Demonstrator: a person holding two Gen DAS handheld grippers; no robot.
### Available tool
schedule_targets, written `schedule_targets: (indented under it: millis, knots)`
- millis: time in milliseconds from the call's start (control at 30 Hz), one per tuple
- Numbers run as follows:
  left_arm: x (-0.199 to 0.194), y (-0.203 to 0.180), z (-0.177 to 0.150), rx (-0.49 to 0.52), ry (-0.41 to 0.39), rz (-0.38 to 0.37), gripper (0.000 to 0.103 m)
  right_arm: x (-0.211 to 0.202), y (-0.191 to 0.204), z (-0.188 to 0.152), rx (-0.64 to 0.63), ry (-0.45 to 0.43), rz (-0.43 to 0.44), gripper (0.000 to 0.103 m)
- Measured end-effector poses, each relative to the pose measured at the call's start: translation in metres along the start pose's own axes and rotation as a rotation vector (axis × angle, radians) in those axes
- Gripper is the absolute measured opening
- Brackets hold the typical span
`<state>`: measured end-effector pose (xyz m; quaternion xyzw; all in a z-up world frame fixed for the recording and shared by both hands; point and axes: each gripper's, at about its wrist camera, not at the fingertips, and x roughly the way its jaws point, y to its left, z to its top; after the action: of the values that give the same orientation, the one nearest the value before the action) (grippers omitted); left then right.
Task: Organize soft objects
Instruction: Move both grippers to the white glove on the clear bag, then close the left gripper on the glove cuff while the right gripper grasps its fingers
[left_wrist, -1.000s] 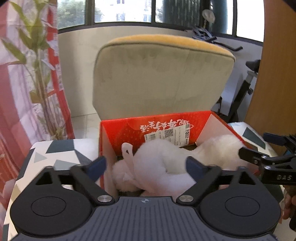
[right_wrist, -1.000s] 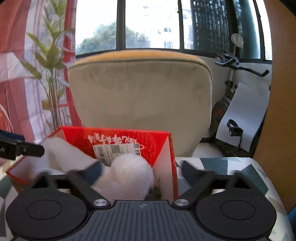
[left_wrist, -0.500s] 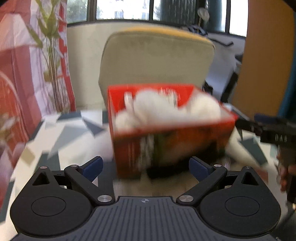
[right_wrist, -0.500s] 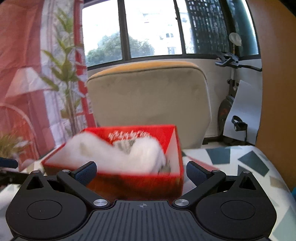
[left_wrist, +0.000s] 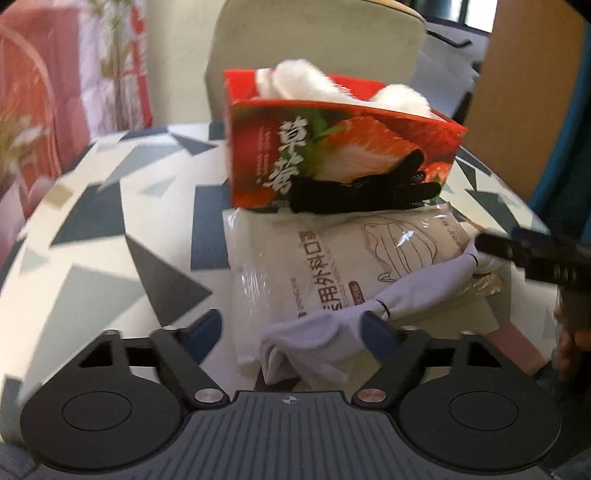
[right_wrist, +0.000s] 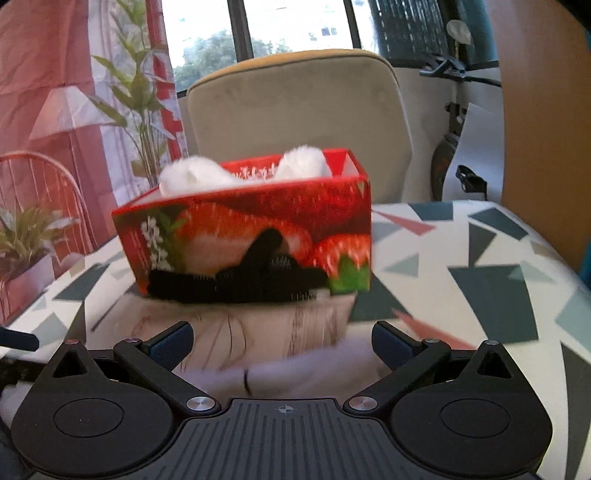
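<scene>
A red strawberry-print box (left_wrist: 332, 155) holds a white plush toy (left_wrist: 303, 81); both also show in the right wrist view, the box (right_wrist: 251, 225) and the toy (right_wrist: 195, 177). A black glove (left_wrist: 365, 188) lies against the box front, on a clear pack of face masks (left_wrist: 351, 258). A white sock (left_wrist: 332, 339) lies across the pack's near end. My left gripper (left_wrist: 291, 332) is open just above the sock. My right gripper (right_wrist: 282, 341) is open and empty over the sock (right_wrist: 295, 373), and it shows at the right in the left view (left_wrist: 532, 254).
The table (left_wrist: 110, 229) has a white cloth with grey and dark triangles. A beige chair back (right_wrist: 295, 107) stands behind the box. Plants (right_wrist: 140, 110) and a red curtain are at the left. A wooden panel (right_wrist: 543, 110) rises at the right.
Both grippers have pulled back and lowered from above the box to the near table. The plush toy stays in the box. The glove, mask pack and sock have come into view.
</scene>
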<state>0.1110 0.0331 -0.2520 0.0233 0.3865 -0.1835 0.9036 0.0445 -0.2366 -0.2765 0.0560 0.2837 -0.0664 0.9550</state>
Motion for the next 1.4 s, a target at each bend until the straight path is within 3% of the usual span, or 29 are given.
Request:
schedule_targets:
  millis: [167, 267, 333, 433, 800, 900, 967, 1067, 1400]
  knots:
    - [0.003, 0.003, -0.008, -0.029, -0.004, -0.01, 0.061, -0.008, -0.003, -0.009, -0.012, -0.009, -0.022, 0.101]
    - [0.007, 0.003, -0.011, -0.039, 0.001, -0.022, 0.044, -0.005, -0.01, -0.01, 0.019, -0.007, -0.042, 0.097]
    - [0.01, 0.002, -0.013, -0.038, -0.003, -0.02, 0.024, -0.001, -0.013, -0.011, 0.03, 0.004, -0.05, 0.094]
    - [0.008, 0.004, -0.015, -0.05, -0.019, -0.034, 0.017, 0.002, -0.017, -0.012, 0.045, 0.008, -0.051, 0.093]
    - [0.009, 0.004, -0.015, -0.057, -0.048, -0.015, 0.014, 0.013, -0.029, -0.018, 0.134, 0.021, 0.019, 0.066]
    - [0.006, 0.005, -0.013, -0.059, -0.078, -0.01, 0.012, 0.011, -0.028, -0.017, 0.136, 0.014, 0.023, 0.046]
    - [0.003, 0.004, -0.01, -0.04, -0.106, 0.008, 0.011, 0.008, -0.028, -0.016, 0.135, 0.005, 0.017, 0.024]
    - [0.0, 0.007, -0.006, -0.054, -0.141, 0.022, 0.011, 0.004, -0.028, -0.014, 0.143, -0.003, 0.016, 0.01]
    - [-0.001, 0.02, -0.006, -0.132, -0.133, 0.05, 0.01, -0.003, -0.011, -0.013, 0.075, 0.003, 0.054, 0.008]
